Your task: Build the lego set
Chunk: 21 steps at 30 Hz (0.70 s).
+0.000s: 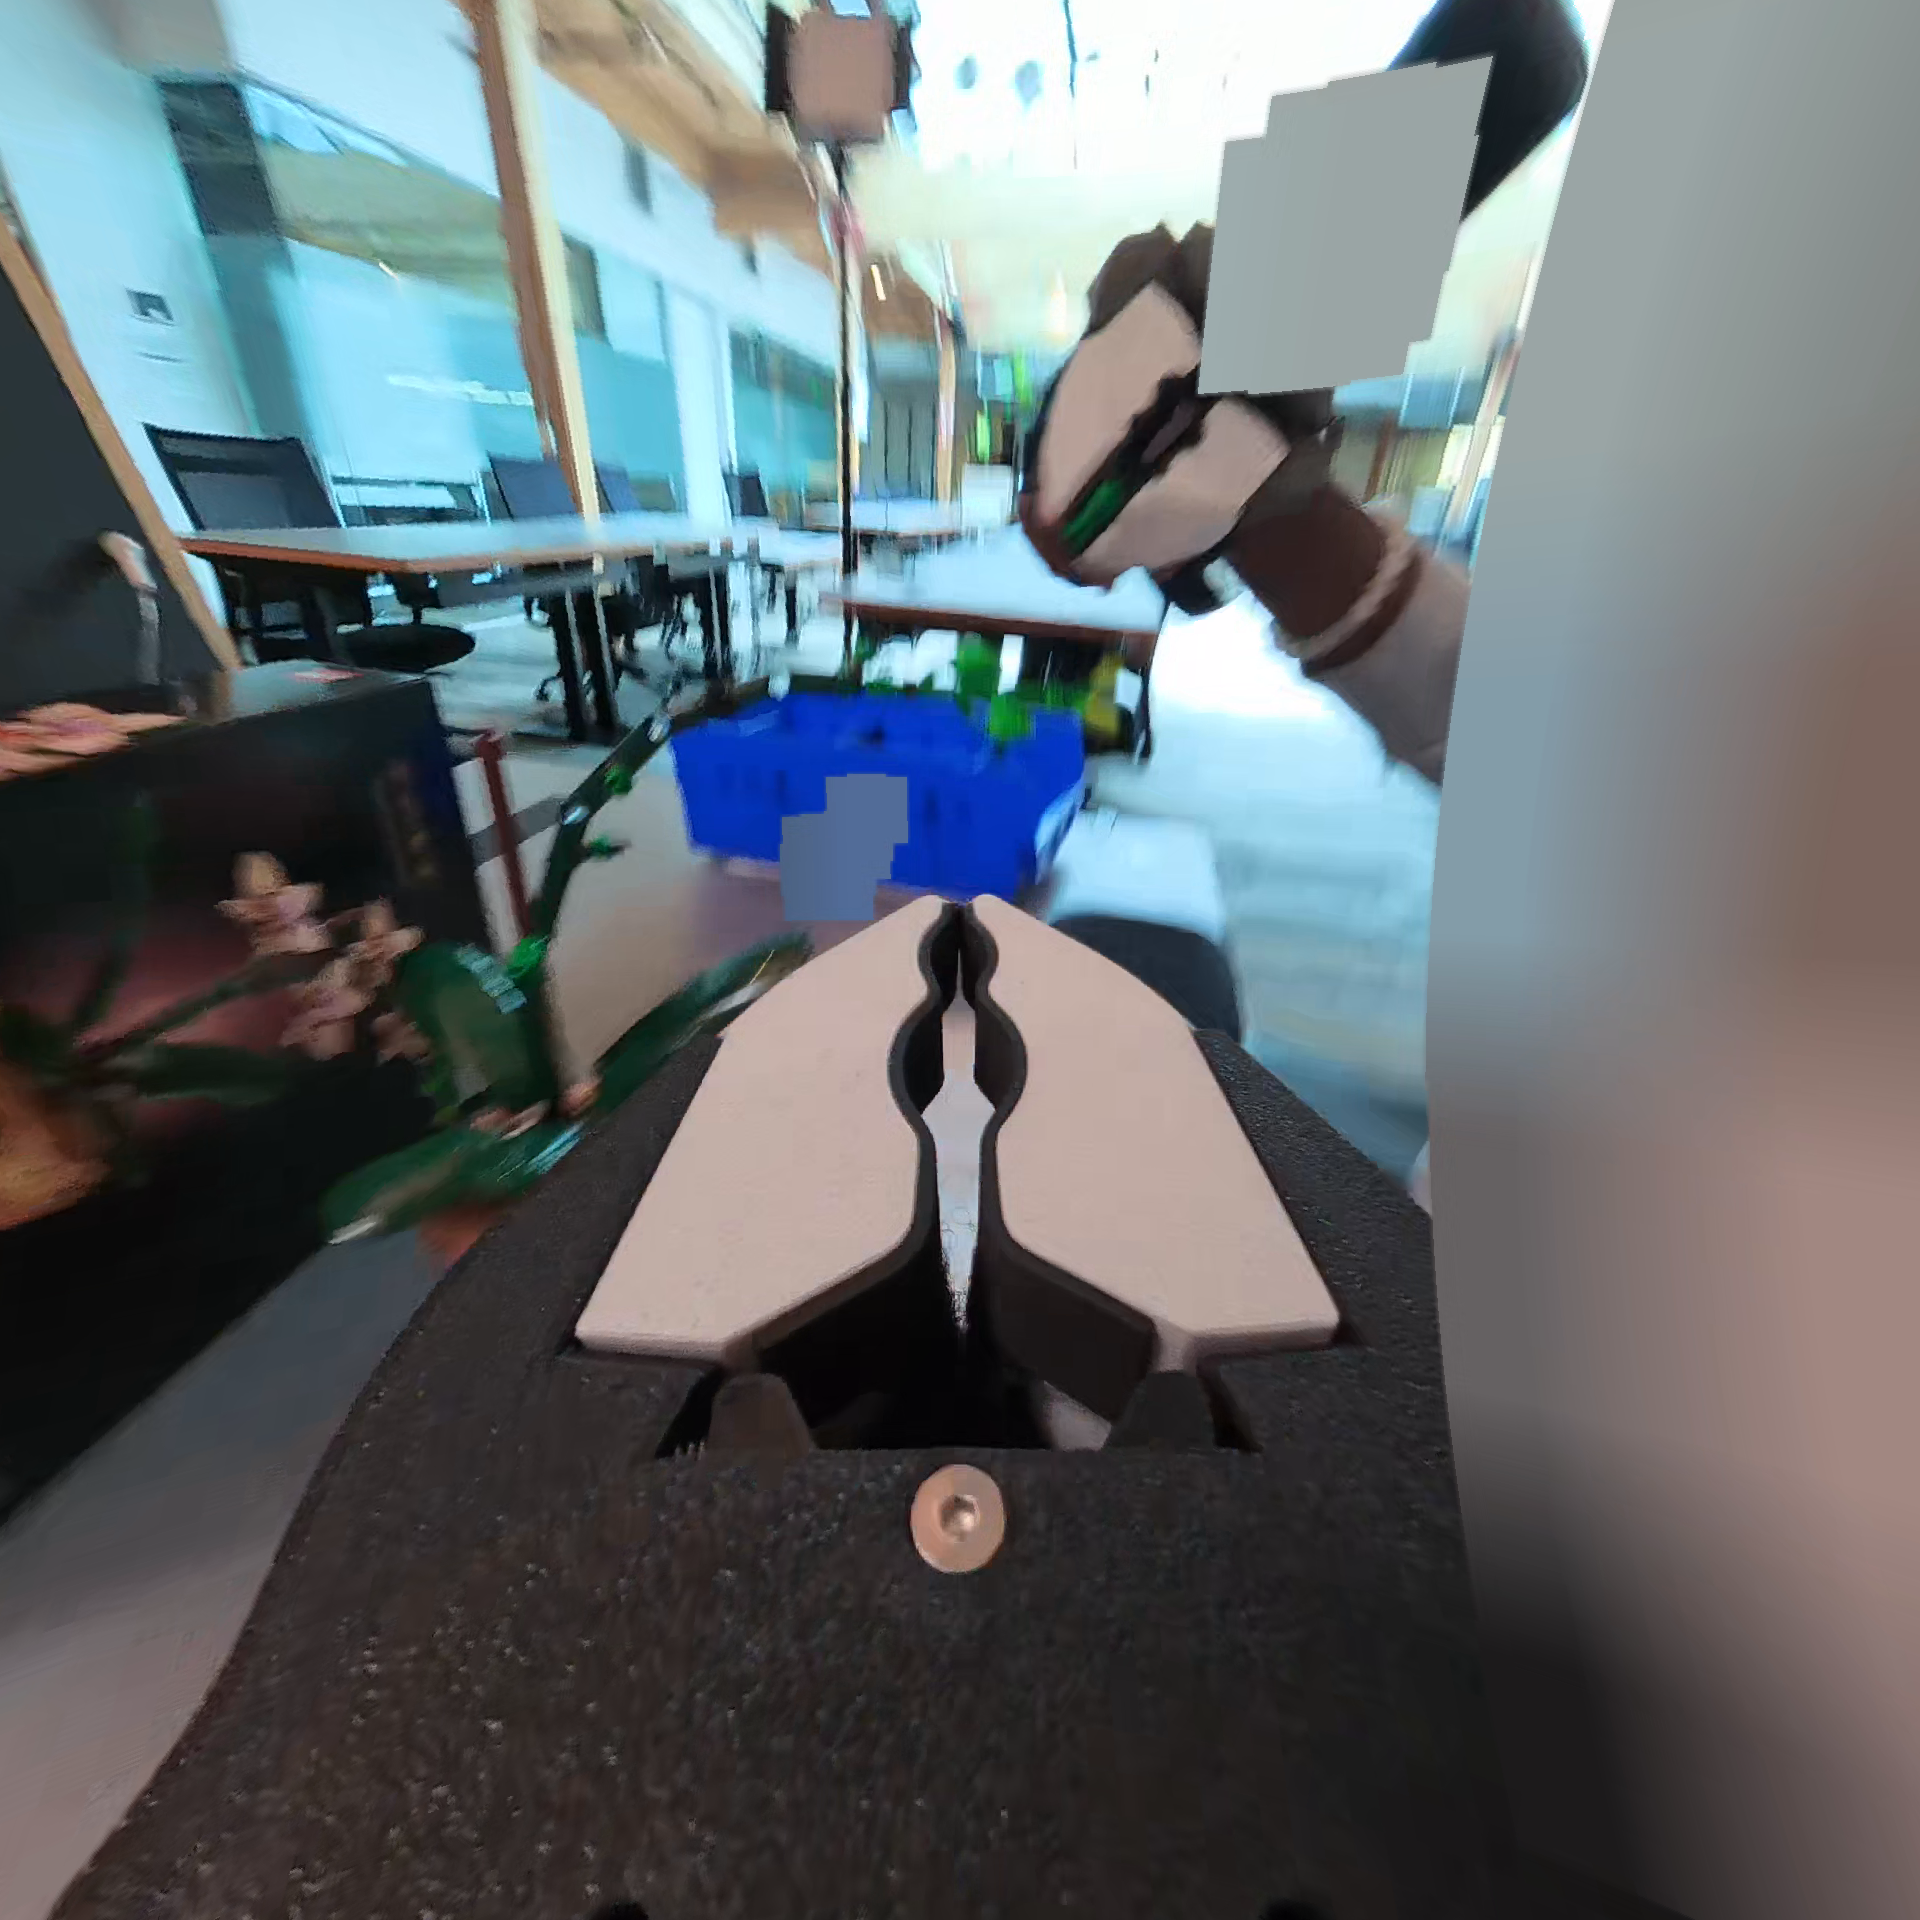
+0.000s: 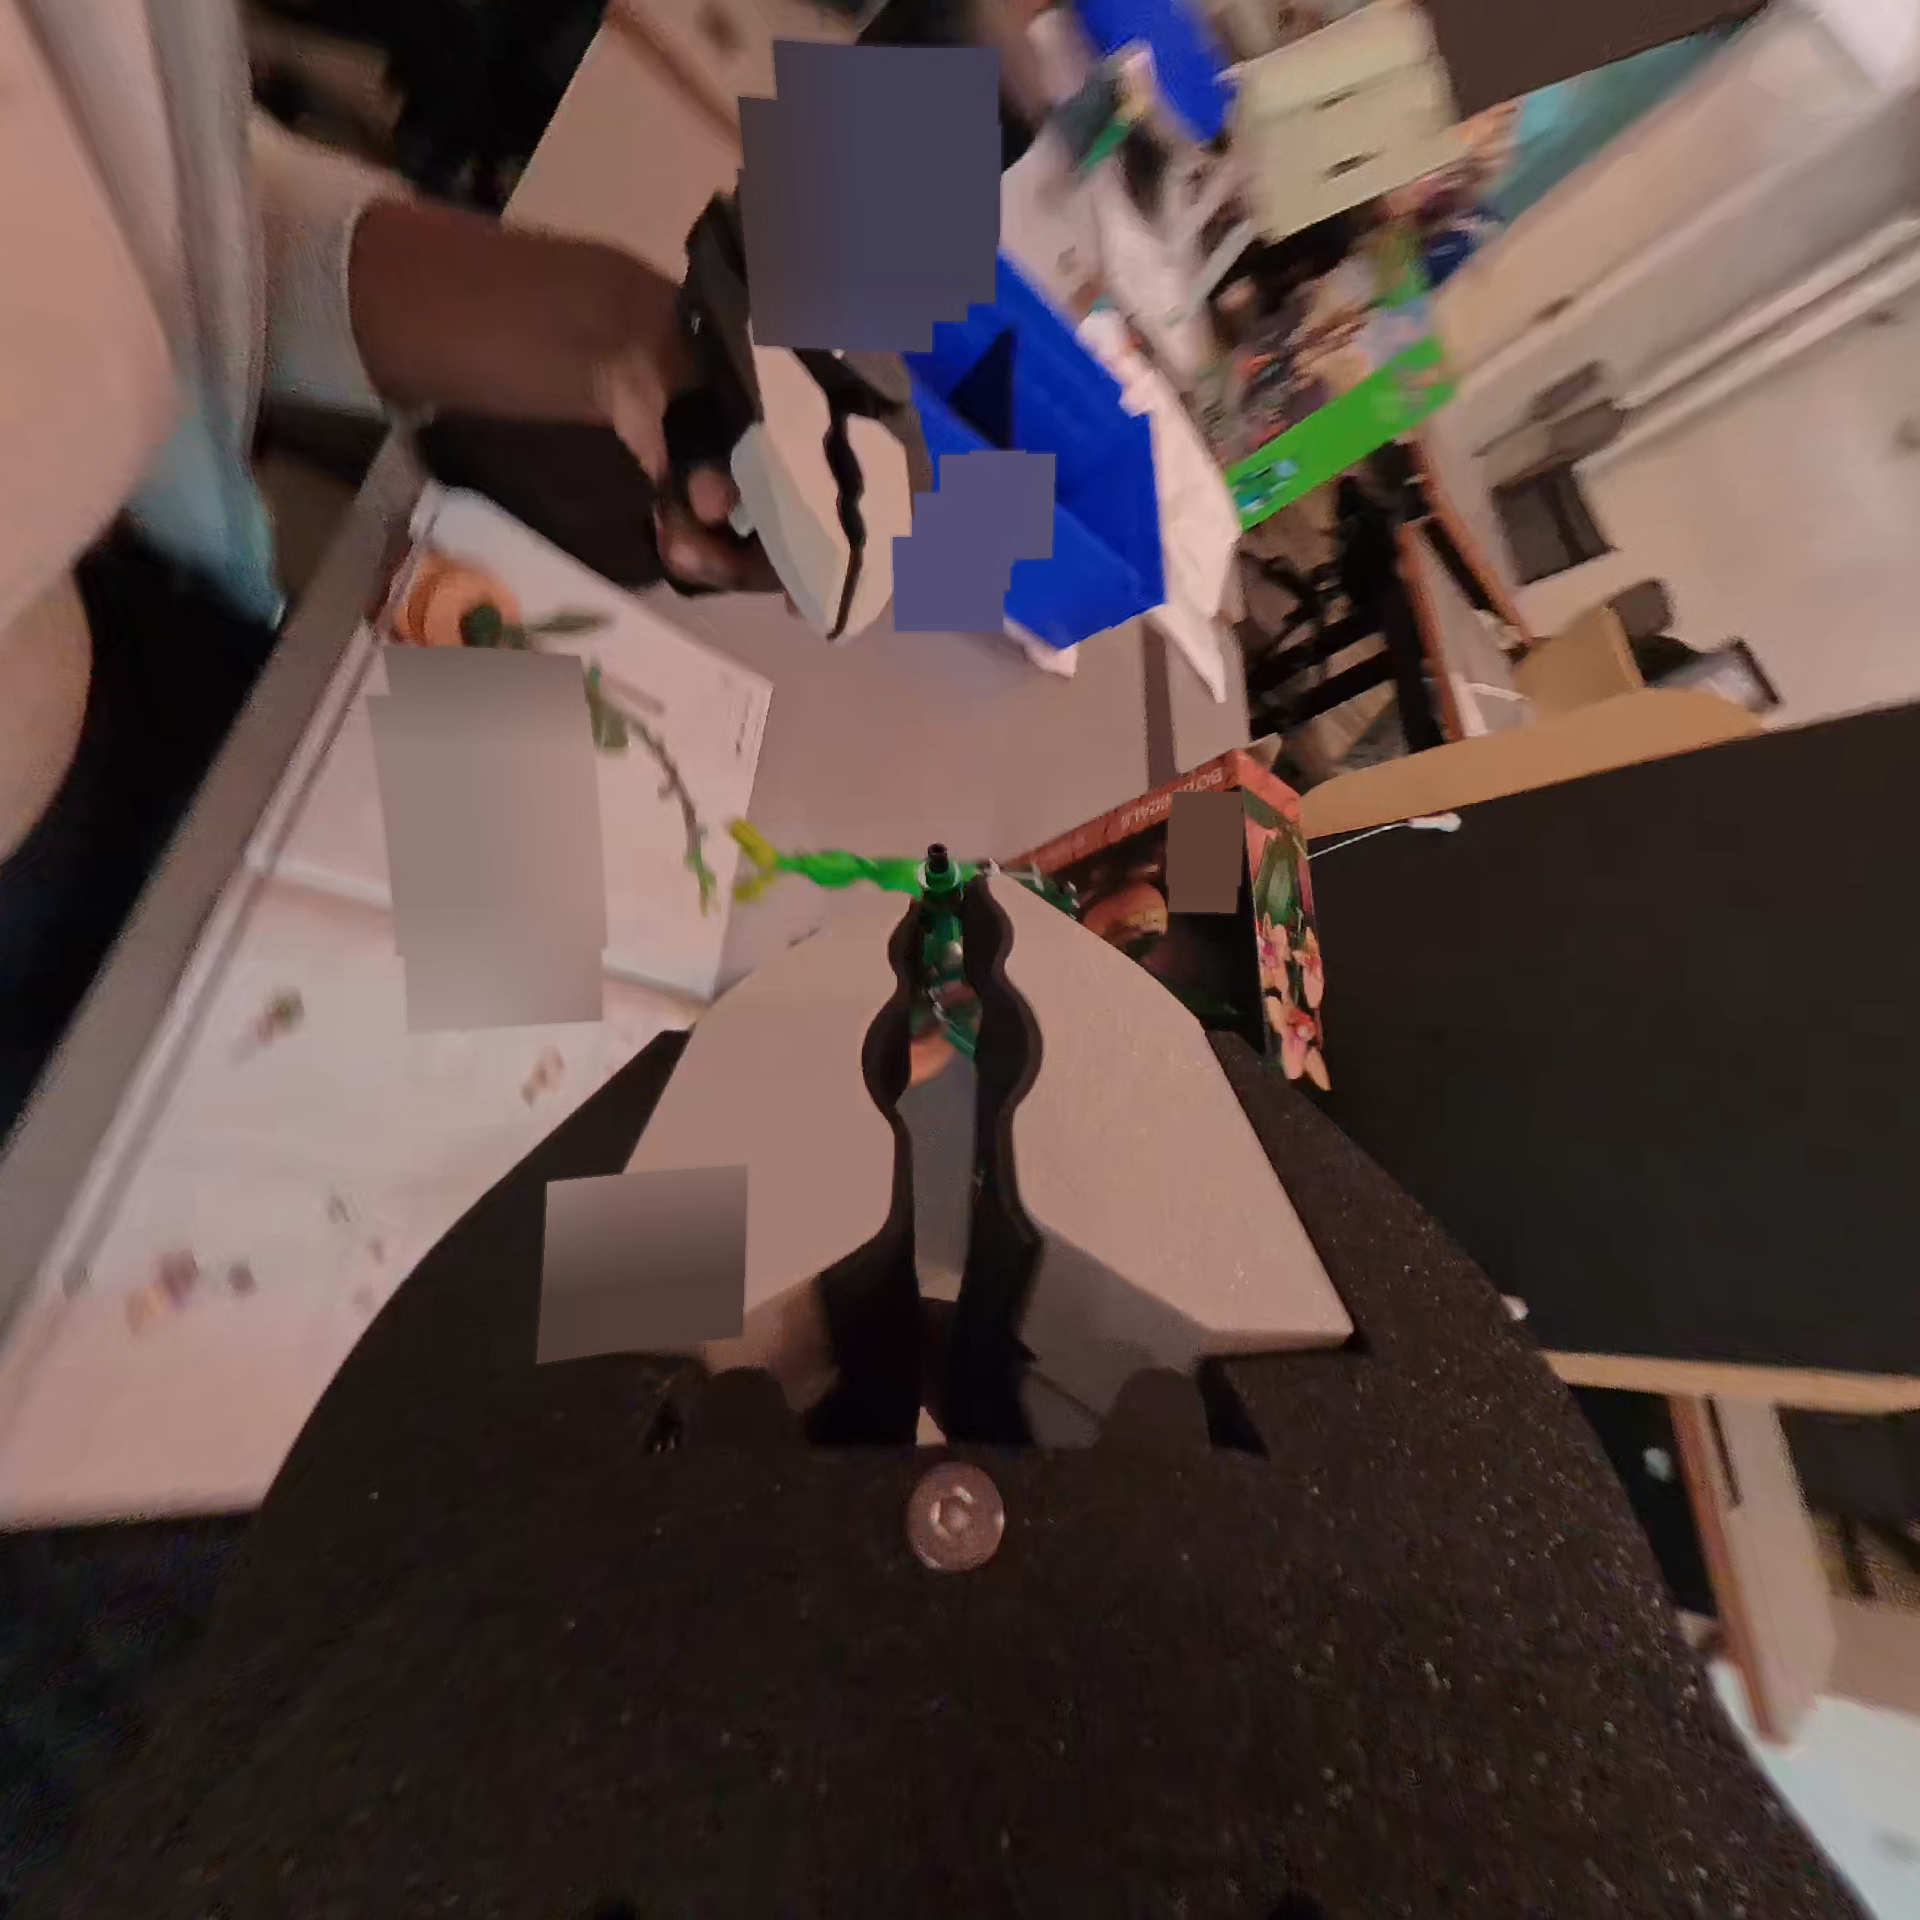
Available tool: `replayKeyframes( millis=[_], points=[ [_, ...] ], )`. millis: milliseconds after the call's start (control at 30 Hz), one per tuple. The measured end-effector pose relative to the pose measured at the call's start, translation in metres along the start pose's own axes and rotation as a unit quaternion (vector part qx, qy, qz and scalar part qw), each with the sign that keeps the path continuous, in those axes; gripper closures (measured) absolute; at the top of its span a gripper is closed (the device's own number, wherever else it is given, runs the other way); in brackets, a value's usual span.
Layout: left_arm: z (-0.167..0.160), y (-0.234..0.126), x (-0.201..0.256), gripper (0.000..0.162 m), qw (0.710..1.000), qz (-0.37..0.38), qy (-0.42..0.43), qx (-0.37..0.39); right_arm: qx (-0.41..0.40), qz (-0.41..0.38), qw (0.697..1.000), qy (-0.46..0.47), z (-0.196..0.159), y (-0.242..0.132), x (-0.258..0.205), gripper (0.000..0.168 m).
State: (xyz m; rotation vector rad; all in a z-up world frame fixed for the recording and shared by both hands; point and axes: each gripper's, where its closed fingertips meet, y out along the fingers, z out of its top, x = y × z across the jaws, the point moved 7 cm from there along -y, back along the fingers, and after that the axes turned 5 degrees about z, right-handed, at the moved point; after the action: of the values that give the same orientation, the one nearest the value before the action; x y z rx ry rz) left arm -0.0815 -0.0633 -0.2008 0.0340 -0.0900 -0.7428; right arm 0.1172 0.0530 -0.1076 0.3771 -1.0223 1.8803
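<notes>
The green lego stem (image 2: pixel 940 914) is pinched at the tips of the right gripper (image 2: pixel 961 896), held up off the table (image 2: pixel 914 727). The left gripper (image 1: pixel 958 912) is closed on nothing, with the blue bin (image 1: pixel 883 790) beyond it and the orchid model (image 1: pixel 499 997) off to its left.

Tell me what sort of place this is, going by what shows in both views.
Probably an open-plan office or shared workspace with tall windows. Long desks with black office chairs fill the background, and the near table serves as a hobby bench, with a blue bin of bricks and an instruction booklet.
</notes>
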Motion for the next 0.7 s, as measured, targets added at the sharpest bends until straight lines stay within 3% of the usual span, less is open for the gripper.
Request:
replayKeyframes(
  millis=[133,300,433,700],
  points=[
    [-0.010,0.042,-0.005,0.162,0.996,0.032,-0.084,0.019,-0.058,0.140,0.982,-0.115,-0.004,0.014,0.048,0.161],
    [-0.013,0.065,-0.023,0.162,0.991,0.046,-0.129,0.007,-0.112,0.302,0.920,-0.225,-0.019,0.053,0.072,0.161],
    [-0.009,0.066,-0.037,0.162,0.992,0.104,-0.070,-0.031,-0.109,0.363,0.888,-0.259,-0.021,0.072,0.091,0.162],
    [-0.007,0.088,-0.039,0.162,0.994,0.079,-0.066,-0.028,-0.113,0.463,0.831,-0.286,-0.014,0.094,0.097,0.161]
  ],
)
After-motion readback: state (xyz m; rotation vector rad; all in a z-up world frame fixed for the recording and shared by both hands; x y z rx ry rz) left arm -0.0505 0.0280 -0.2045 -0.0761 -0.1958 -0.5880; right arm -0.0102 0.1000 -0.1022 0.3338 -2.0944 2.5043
